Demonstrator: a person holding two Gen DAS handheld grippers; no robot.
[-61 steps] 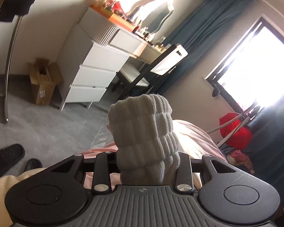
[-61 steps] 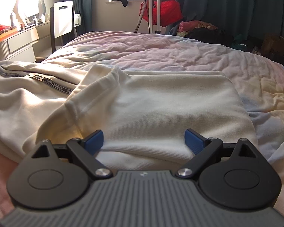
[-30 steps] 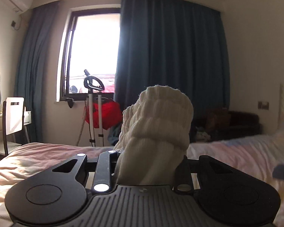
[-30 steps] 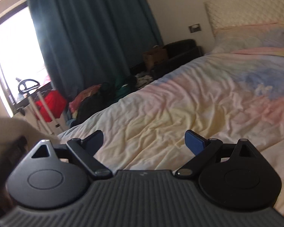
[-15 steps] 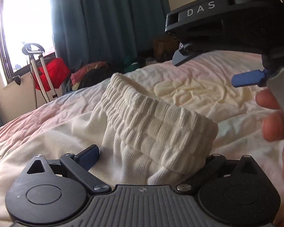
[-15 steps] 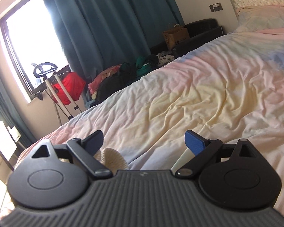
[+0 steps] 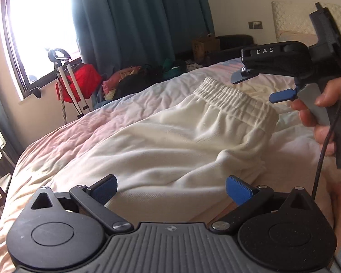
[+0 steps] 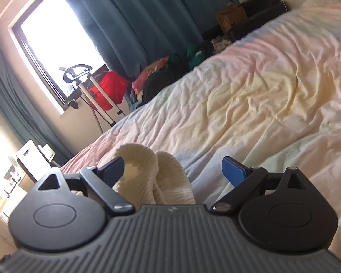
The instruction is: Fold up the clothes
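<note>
On the bed (image 7: 56, 150), in front of my left hand-held gripper (image 7: 171, 187), lies one pair of white pants (image 7: 170, 141). They are spread out, with the stretchy waistband (image 7: 236, 97) at about 1 o'clock from my left fingers. The left jaws are opening and stand very wide, with nothing pinched. The cloth lies just past the two blue pads (image 7: 237, 191).

My right hand-held gripper (image 8: 172, 168) is wide open too. In its own view, a ribbed bit of the waistband (image 8: 156, 177) sits between the fingers, nearer the left one, but the pads do not press on it. In the left view the right tool hangs above the waistband at 2 o'clock, held by a hand (image 7: 325, 113).

I think the pants are soft, light and floppy. They will sag and bunch if I grab the middle. The thick waistband looks like the best spot to hold, one corner for each gripper.

I count one pair of pants, two grippers and one bed. A pile of clothes (image 7: 134, 82) sits far off by the curtain (image 7: 136, 22).
</note>
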